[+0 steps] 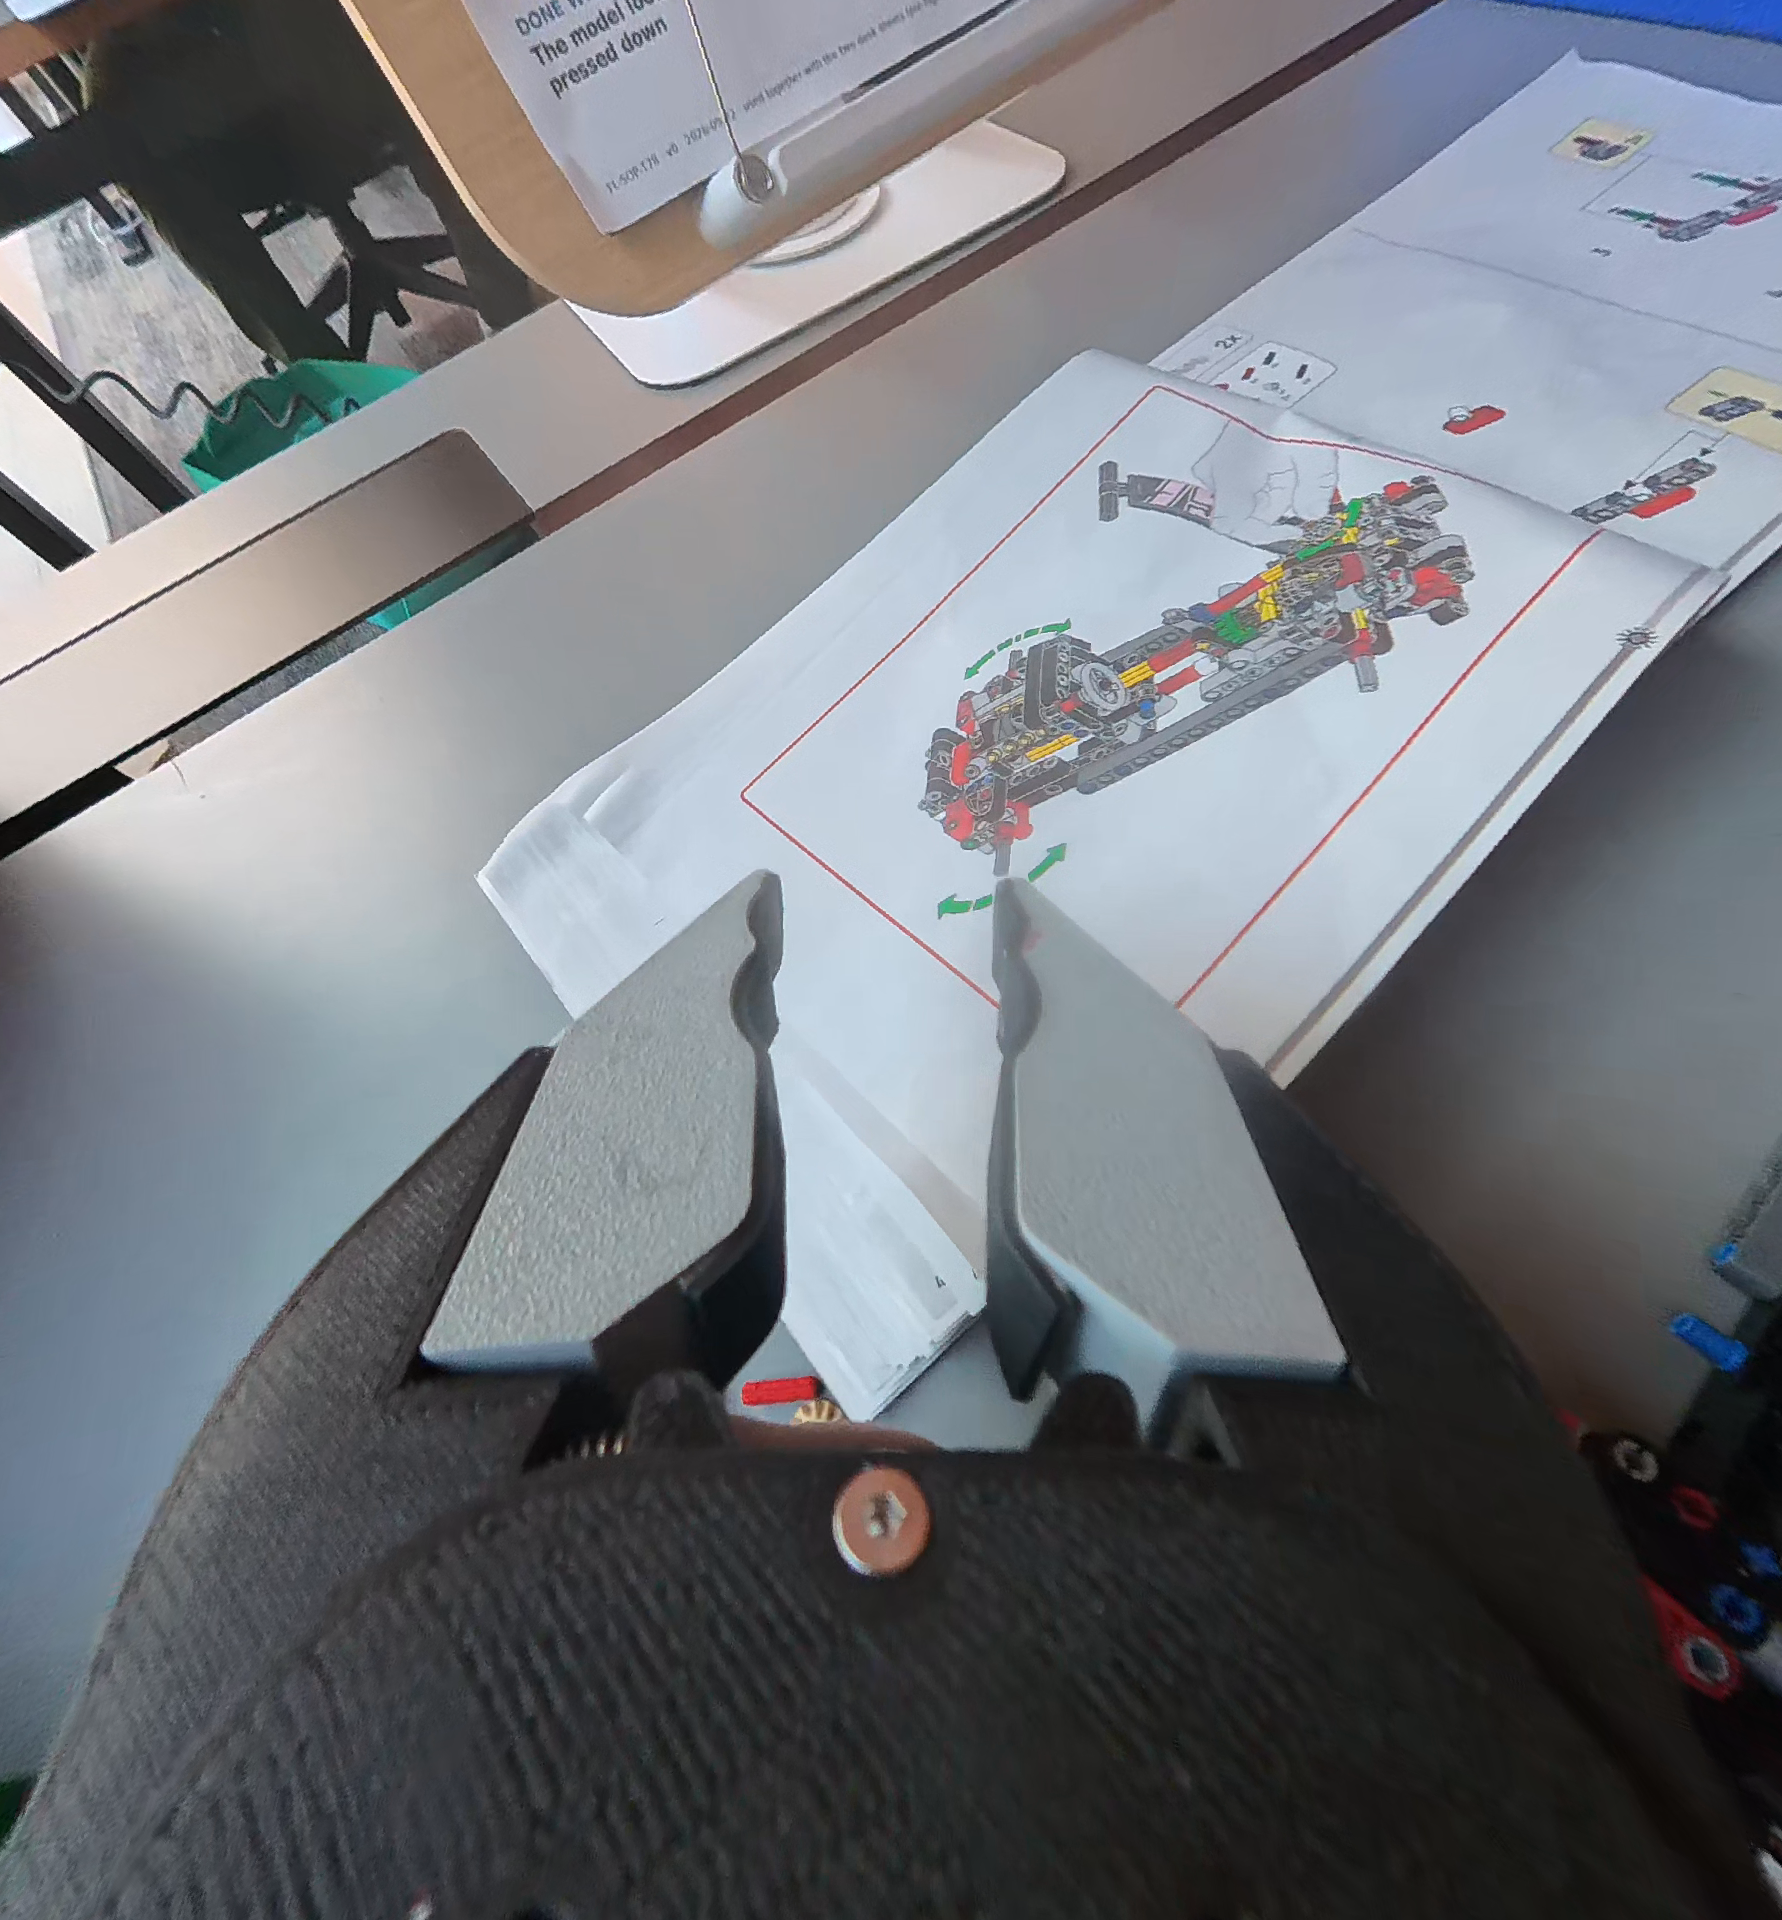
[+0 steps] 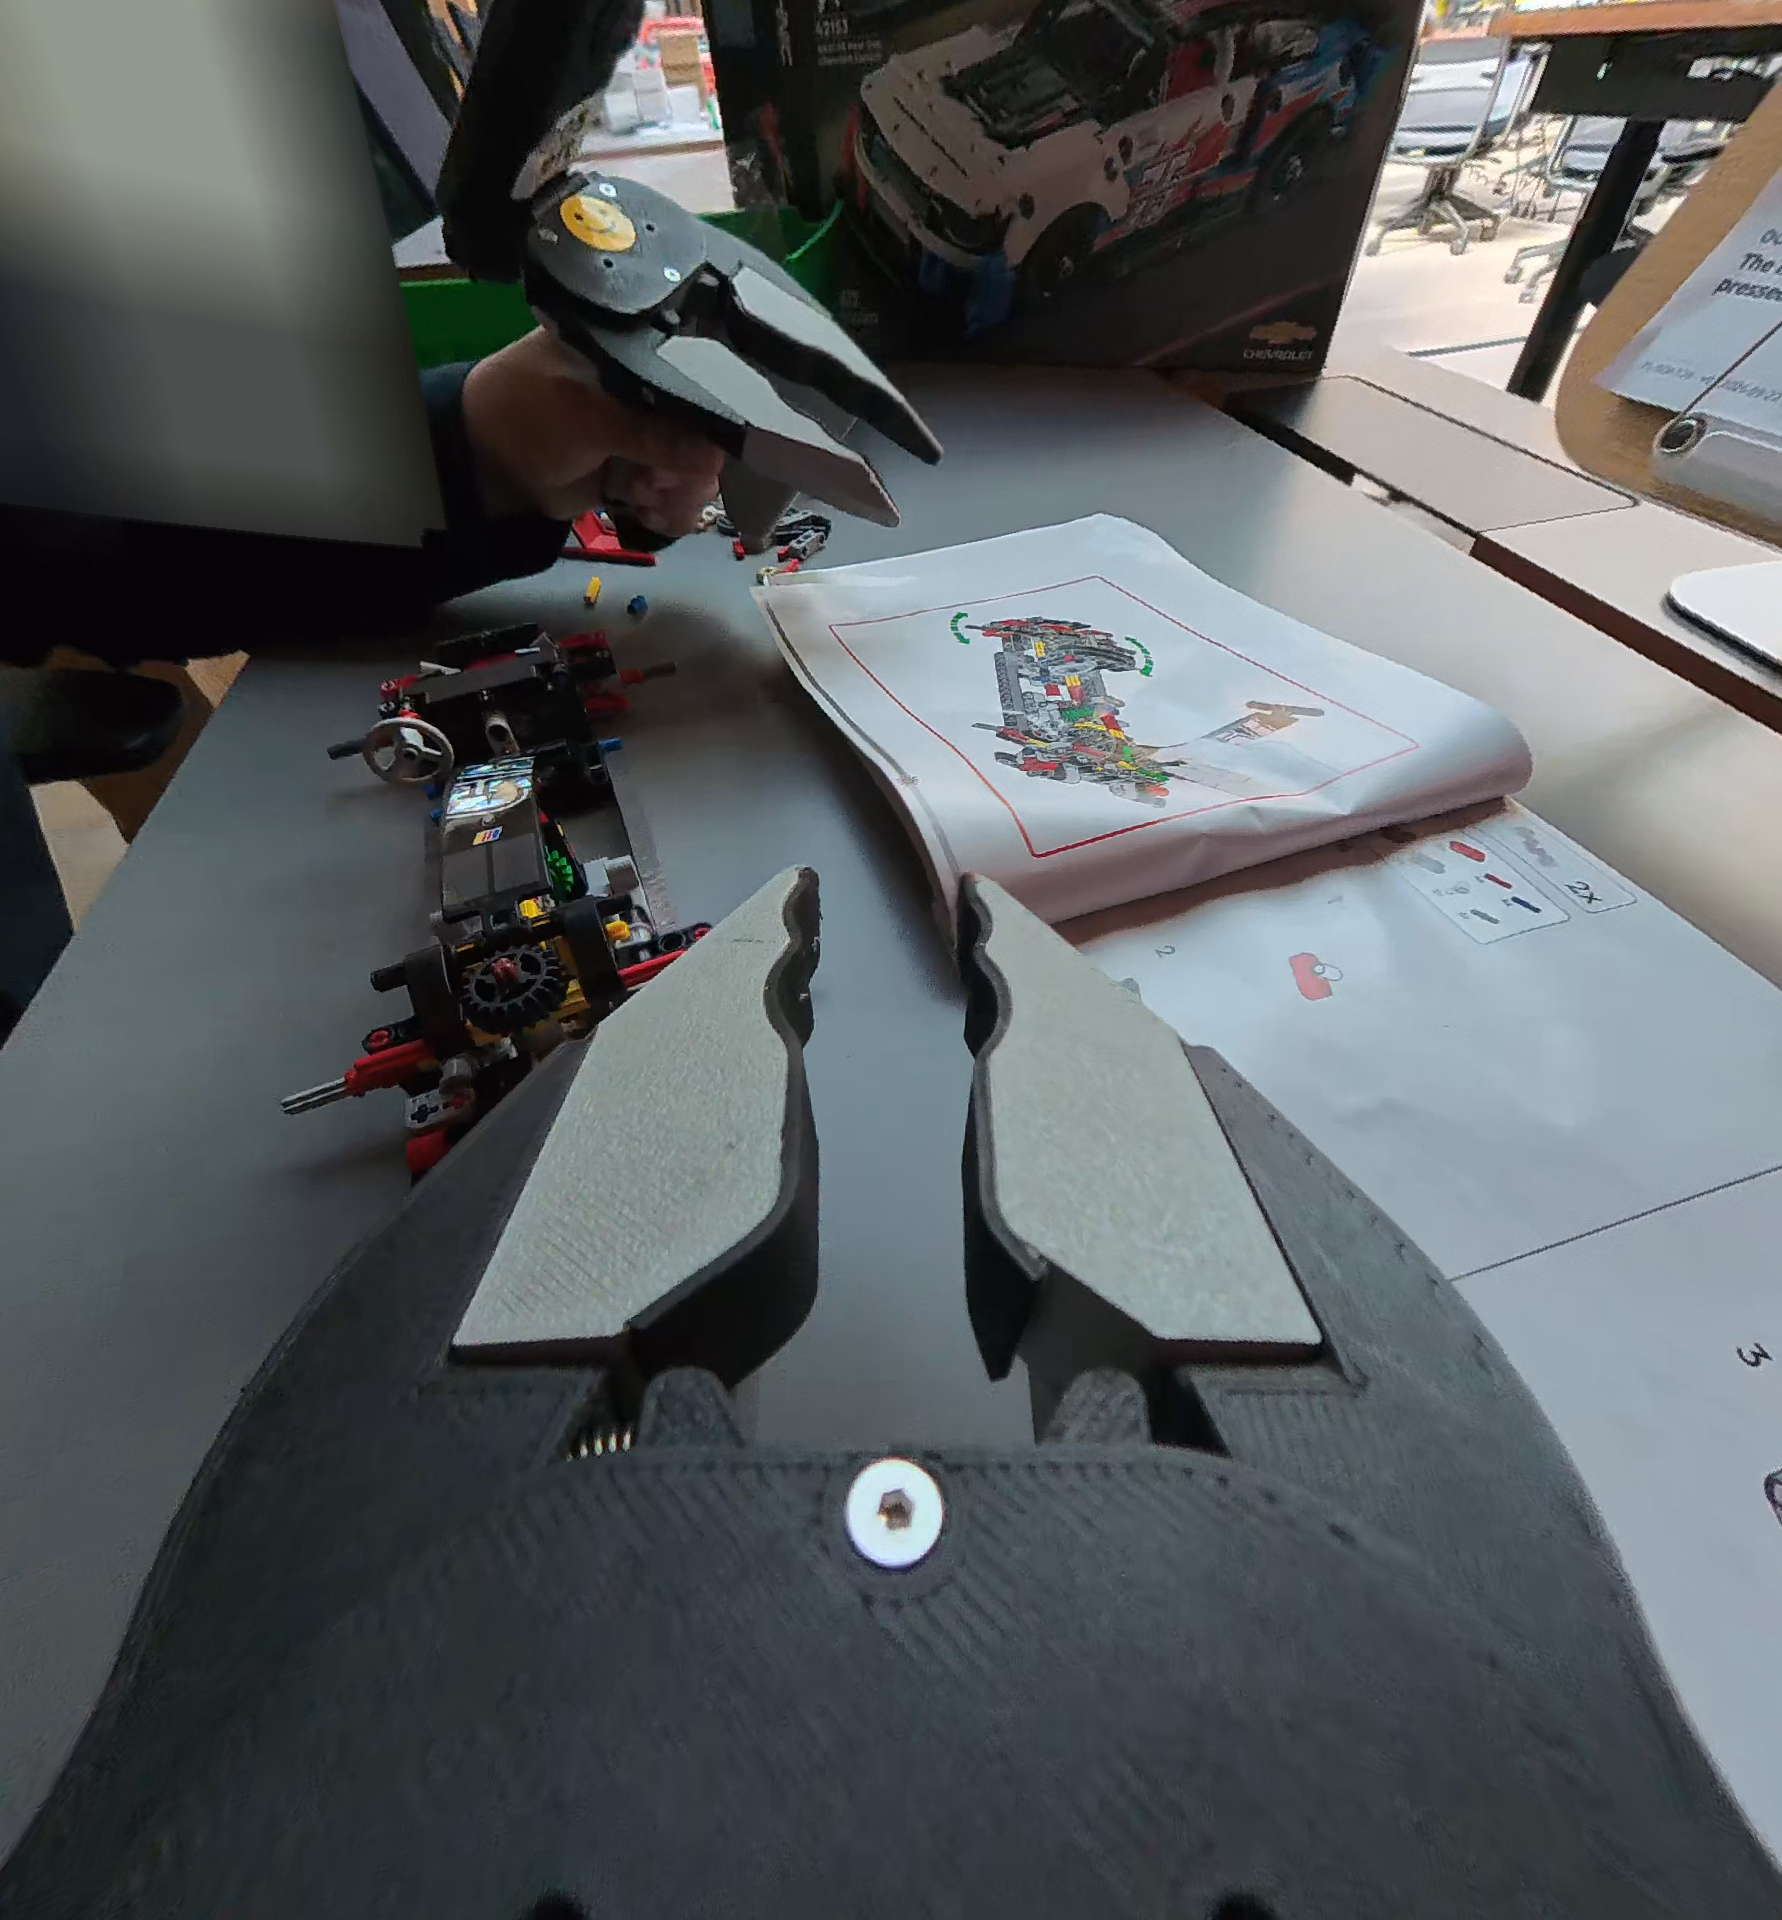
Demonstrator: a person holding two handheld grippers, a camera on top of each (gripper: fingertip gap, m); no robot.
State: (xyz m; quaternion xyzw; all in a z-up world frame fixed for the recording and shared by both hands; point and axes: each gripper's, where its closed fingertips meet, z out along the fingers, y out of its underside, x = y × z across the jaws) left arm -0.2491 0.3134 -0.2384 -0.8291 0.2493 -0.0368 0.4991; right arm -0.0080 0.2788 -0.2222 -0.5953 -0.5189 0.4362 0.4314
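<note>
While both claws hang parted and bare over the grey desk [image 2: 243, 1299], the thick white paper instruction booklet [image 2: 1126, 727] lies open near the middle of it, its turned pages curling up in a soft hump and its lower spread lying flat. The left claw [image 1: 887, 904] hovers just above the booklet's near corner, fingers apart with nothing between them but printed page; in the right wrist view the same tool [image 2: 897, 478], gripped by a person's hand [image 2: 554, 436], is seen lifted clear of the paper. The right claw [image 2: 887, 925] stands open too, poised over bare desk between the booklet's bound edge and the long black, red and yellow brick-built car chassis [image 2: 513, 852], which lies just to the left of the booklet. Small loose plastic pins [image 2: 612, 597] are scattered beyond the booklet's far left corner, and a dark printed cardboard box [image 2: 1074, 177] stands upright behind it. A white stand with a clipped paper sheet [image 1: 762, 135] sits further off, past the booklet's far edge.

By the look of it, the booklet is light, limp and smooth: single sheets would likely bend, slide or crease under a pinch, so the stacked page edge at a corner seems the safest hold. The chassis looks rigid but knobbly, with pins and a gear that could pop off; its long side beams seem the sounder place to take it.
</note>
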